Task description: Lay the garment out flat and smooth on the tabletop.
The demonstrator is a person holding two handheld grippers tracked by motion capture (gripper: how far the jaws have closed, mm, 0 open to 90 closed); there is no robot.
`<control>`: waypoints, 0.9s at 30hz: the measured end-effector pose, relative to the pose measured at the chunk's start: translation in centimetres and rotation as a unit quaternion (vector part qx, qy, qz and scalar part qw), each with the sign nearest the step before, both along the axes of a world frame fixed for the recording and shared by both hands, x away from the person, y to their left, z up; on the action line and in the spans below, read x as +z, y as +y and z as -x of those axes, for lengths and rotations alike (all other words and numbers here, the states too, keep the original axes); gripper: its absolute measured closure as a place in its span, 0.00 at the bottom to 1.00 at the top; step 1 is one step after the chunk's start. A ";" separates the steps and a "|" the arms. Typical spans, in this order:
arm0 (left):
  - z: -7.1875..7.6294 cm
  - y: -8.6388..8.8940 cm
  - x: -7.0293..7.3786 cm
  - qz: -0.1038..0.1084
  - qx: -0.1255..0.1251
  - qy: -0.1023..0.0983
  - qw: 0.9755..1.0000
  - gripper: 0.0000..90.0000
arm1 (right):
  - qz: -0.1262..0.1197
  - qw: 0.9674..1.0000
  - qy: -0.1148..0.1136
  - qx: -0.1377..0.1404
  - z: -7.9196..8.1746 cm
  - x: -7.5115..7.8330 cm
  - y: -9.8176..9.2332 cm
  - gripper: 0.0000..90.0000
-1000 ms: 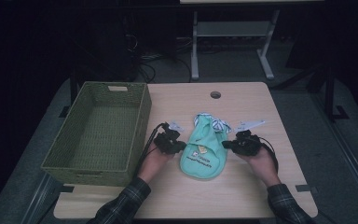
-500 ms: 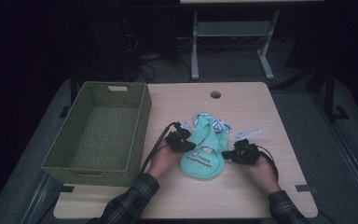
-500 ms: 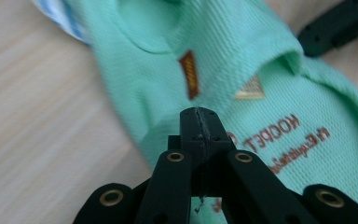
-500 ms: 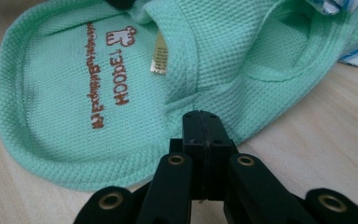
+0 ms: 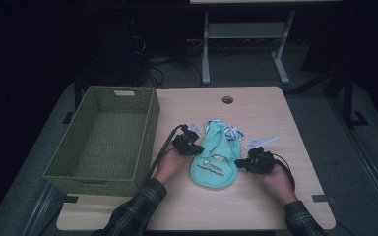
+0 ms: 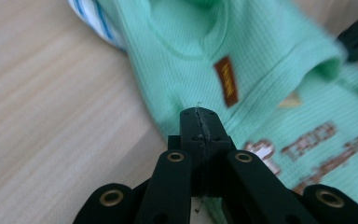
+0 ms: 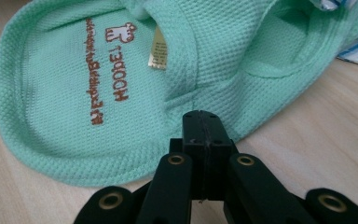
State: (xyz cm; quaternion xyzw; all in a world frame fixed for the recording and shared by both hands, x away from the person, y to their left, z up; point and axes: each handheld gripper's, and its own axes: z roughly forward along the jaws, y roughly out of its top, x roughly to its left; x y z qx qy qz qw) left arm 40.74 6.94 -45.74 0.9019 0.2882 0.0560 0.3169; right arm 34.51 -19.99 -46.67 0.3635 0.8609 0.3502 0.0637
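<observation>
A small mint-green shirt (image 5: 216, 160) with brown lettering lies flat on the wooden table. My left gripper (image 5: 193, 146) sits at its left edge, jaws pressed together on the fabric's rim (image 6: 270, 70). In the left gripper view its tip (image 6: 199, 112) lies just below an orange label. My right gripper (image 5: 243, 163) is at the shirt's right edge. Its jaws (image 7: 200, 114) are closed on the hem below the armhole of the shirt (image 7: 74, 93).
A green woven basket (image 5: 147, 123) with nothing inside stands at the table's left. A blue-striped white cloth (image 5: 229, 130) lies at the shirt's far end, a white strip (image 5: 261, 141) beside it. A cable hole (image 5: 227, 100) is at the back.
Both hands have drawn in toward the shirt: the left gripper moved right onto its left edge, the right gripper moved left and nearer onto its right edge. The shirt has stayed in place.
</observation>
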 end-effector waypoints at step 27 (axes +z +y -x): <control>3.8 -1.1 1.4 0.013 -0.045 -0.014 0.999 0.76 | -0.002 0.999 -0.026 -0.042 -2.6 1.7 -2.4 0.93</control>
